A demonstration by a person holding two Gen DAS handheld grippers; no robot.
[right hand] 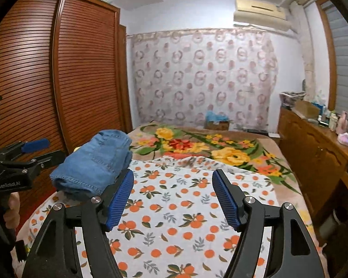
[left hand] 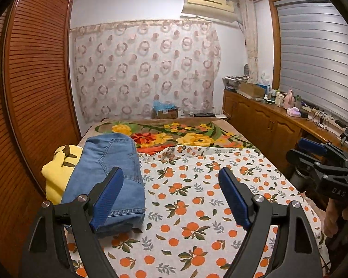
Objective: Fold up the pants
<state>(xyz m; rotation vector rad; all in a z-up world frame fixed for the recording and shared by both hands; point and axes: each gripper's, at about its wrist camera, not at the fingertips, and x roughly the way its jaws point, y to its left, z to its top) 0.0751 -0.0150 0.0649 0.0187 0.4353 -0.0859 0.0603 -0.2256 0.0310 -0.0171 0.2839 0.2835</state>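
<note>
- Folded jeans [left hand: 109, 180] lie lower left on the bed [left hand: 197, 208]; folding looks done.
- Left tongs [left hand: 171, 199] and right tongs [right hand: 172, 199] gape, empty.
- Next: likely withdraw or square the bundle.

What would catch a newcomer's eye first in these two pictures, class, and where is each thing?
First, the folded blue jeans, a thick bundle at the left side of the orange-print sheet, with a yellow cloth tucked beside them. Next, the bright flowered blanket farther up the bed. In front, the left gripper and right gripper stand open, holding nothing.
</note>
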